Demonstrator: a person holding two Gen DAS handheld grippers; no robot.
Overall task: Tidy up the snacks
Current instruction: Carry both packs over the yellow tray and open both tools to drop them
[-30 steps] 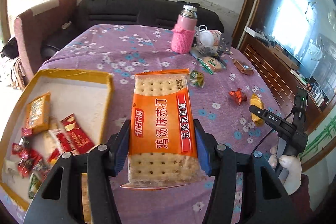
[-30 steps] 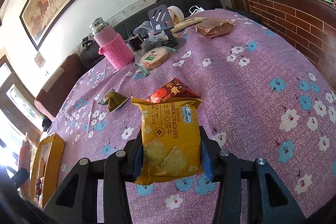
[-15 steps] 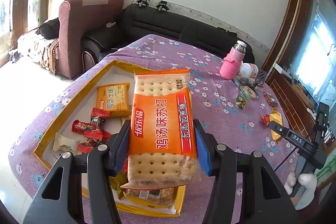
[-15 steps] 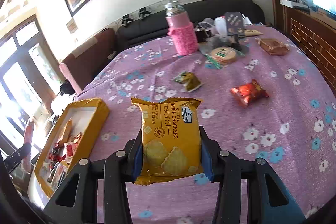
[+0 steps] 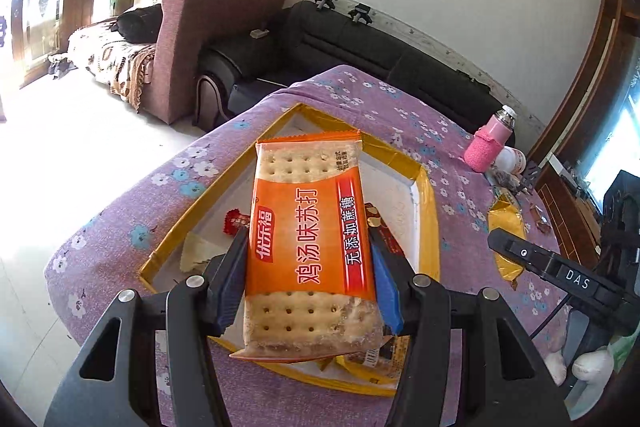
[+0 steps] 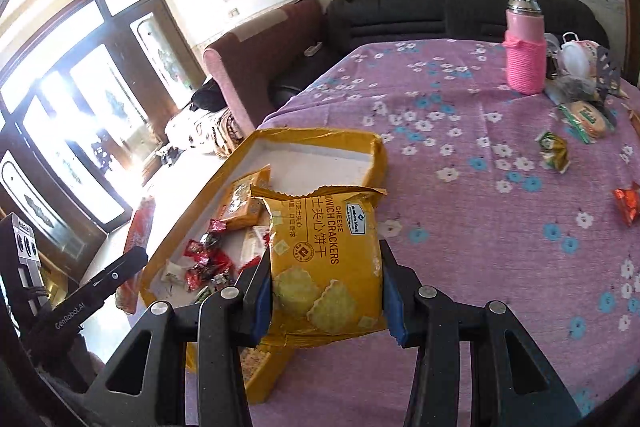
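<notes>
My left gripper is shut on an orange soda cracker packet and holds it above the yellow-rimmed tray. My right gripper is shut on a yellow cheese cracker packet, held just right of the tray, near its front. The tray holds several red candies and a small orange packet. The right gripper and its yellow packet also show in the left wrist view.
On the purple floral tablecloth lie a green-yellow candy, a red candy and a round cracker pack. A pink bottle stands at the back. Sofas sit behind the table.
Both grippers have swung left with their packets: the left now hangs over the tray, and the right has come up to the tray's right side.
</notes>
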